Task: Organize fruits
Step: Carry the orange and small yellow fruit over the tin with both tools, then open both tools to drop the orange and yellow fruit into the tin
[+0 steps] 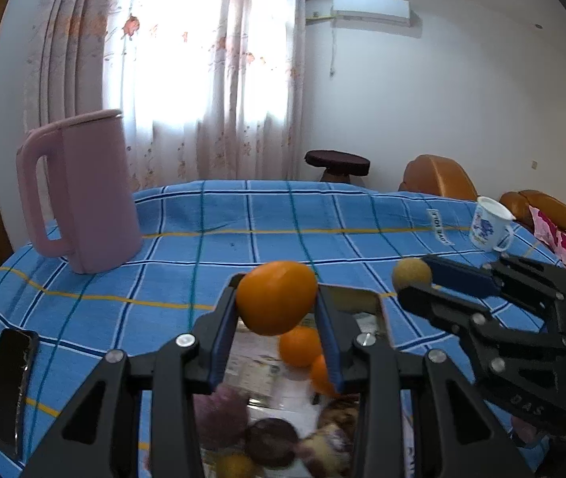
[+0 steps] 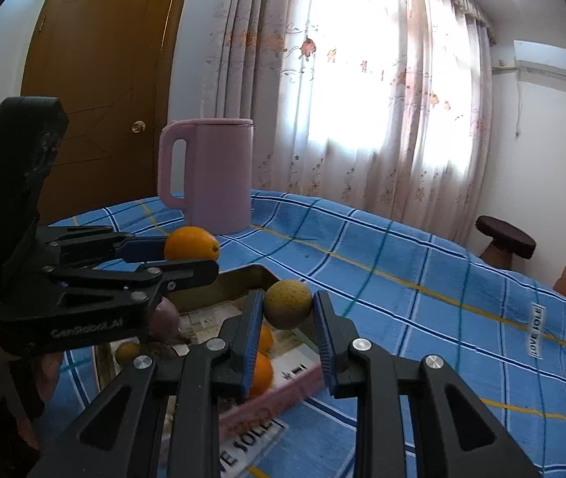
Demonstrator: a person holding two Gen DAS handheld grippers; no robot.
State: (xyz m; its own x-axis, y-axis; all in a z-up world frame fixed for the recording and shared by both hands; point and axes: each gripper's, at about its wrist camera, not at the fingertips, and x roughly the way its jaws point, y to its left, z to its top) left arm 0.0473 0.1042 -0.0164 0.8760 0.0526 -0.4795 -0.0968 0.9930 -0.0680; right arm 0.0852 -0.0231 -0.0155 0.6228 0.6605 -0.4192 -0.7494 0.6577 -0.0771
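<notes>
My left gripper (image 1: pixel 277 298) is shut on an orange (image 1: pixel 276 297) and holds it above a gold metal tray (image 1: pixel 378 310). The tray holds two more oranges (image 1: pixel 300 345), a purple fruit (image 1: pixel 219 410), a dark round fruit (image 1: pixel 271 442) and other pieces. My right gripper (image 2: pixel 287 304) is shut on a small yellow-green round fruit (image 2: pixel 287 304), held above the tray's far corner (image 2: pixel 243 279). Each gripper shows in the other's view: the right one (image 1: pixel 412 279) with its fruit, the left one (image 2: pixel 187 249) with its orange.
A pink kettle (image 1: pixel 83 191) stands at the back left on the blue checked cloth (image 1: pixel 243 223). A black phone (image 1: pixel 10 386) lies at the left edge. A white printed mug (image 1: pixel 490 229) stands at the right. A pink box (image 2: pixel 275 398) lies beside the tray.
</notes>
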